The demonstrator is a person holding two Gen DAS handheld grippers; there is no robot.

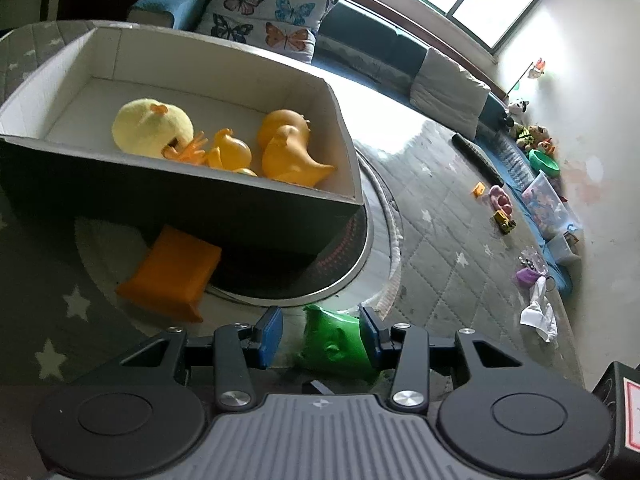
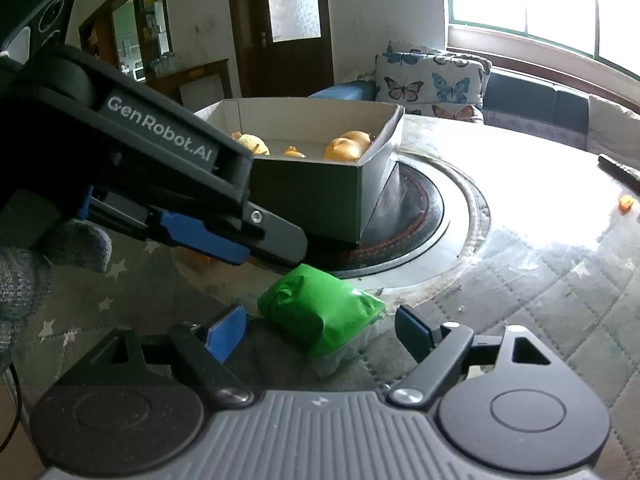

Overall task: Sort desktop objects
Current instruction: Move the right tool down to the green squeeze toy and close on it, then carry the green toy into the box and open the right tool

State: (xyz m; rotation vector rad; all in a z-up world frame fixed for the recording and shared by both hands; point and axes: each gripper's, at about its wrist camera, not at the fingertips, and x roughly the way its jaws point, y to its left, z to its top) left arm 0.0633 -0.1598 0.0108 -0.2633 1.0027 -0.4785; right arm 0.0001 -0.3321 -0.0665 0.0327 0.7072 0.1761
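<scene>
A green soft packet (image 2: 320, 312) lies on the quilted table cover, between the fingers of my right gripper (image 2: 320, 330), which stands open with gaps on both sides. My left gripper (image 2: 276, 248) reaches in from the upper left, just above and behind the packet. In the left wrist view the green packet (image 1: 336, 340) sits between the fingers of my left gripper (image 1: 320, 334), close against the right pad (image 1: 370, 336) and apart from the left one. That gripper is open. An orange block (image 1: 170, 272) leans by the cardboard box (image 1: 224, 204), which holds a yellow plush duck (image 1: 148, 126) and orange rubber ducks (image 1: 292, 148).
The box stands on a dark round insert (image 1: 340, 264) in the table. A gloved hand (image 2: 24, 272) holds the left gripper. A dark remote (image 1: 476, 156) and small toys (image 1: 500, 204) lie farther right. A butterfly cushion (image 1: 264, 8) and sofa are behind.
</scene>
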